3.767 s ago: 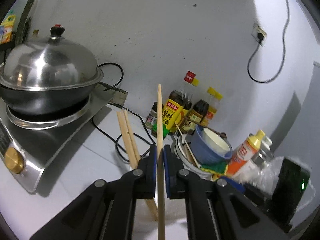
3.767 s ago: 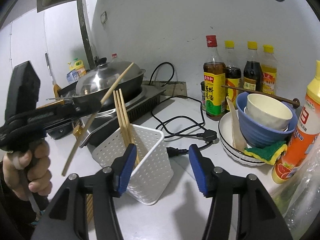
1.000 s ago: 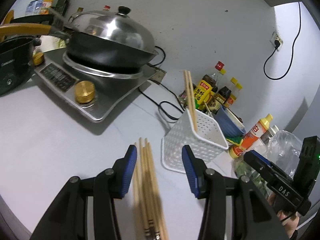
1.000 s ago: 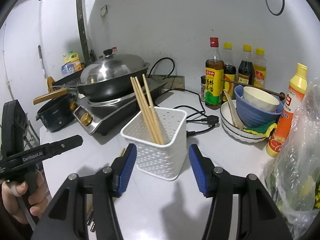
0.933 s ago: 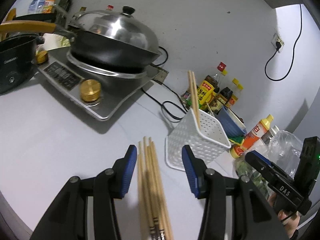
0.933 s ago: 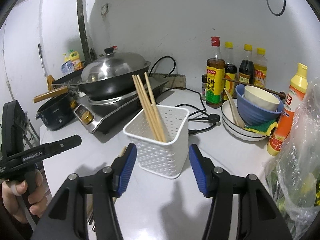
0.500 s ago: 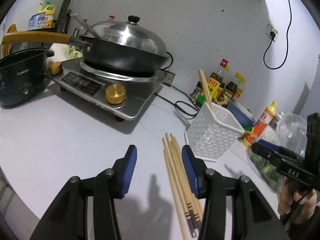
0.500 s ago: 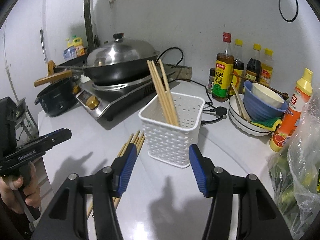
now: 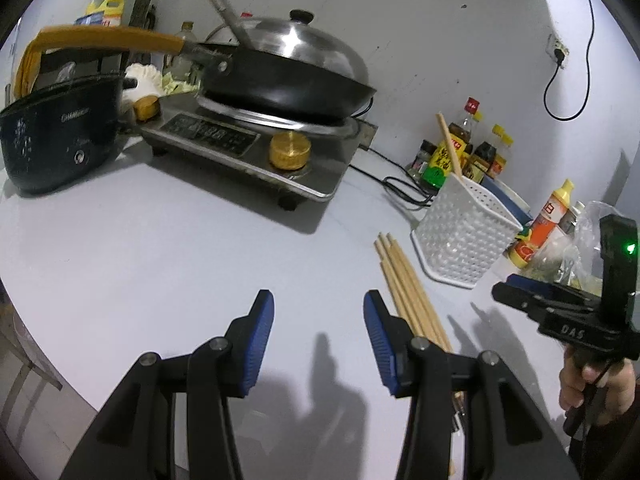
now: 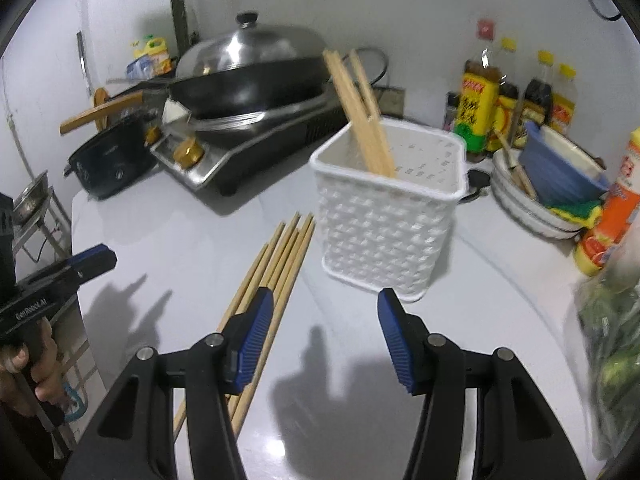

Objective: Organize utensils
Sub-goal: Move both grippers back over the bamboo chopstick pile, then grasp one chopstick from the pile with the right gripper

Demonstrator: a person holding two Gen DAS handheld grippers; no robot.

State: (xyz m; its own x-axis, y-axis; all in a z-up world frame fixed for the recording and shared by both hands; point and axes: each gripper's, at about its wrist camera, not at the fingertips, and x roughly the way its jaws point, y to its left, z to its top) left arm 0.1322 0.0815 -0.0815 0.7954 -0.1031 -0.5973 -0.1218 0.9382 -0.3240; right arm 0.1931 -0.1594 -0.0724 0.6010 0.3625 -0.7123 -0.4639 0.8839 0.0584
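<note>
Your left gripper (image 9: pixel 319 334) hangs over bare white countertop (image 9: pixel 160 248), jaws apart w/ nothing between the blue pads. Loose wooden chopsticks (image 9: pixel 404 284) lie flat in a bundle just right of its right finger, passing under that finger at the near end.

Your right gripper (image 10: pixel 326 330) is also parted and empty, pointing at the white perforated utensil basket (image 10: pixel 384 232). In the right wrist view the loose chopsticks (image 10: pixel 276 264) run under its left finger, tips ending just left of the basket. A few chopsticks (image 10: pixel 360 116) stand in the basket already, leaning toward its back-left corner.

Behind: lidded wok (image 10: pixel 248 72) on an induction cooker (image 9: pixel 256 152), sauce bottles (image 10: pixel 516 100) by the wall, stacked bowls (image 10: pixel 560 176) right of the basket.
</note>
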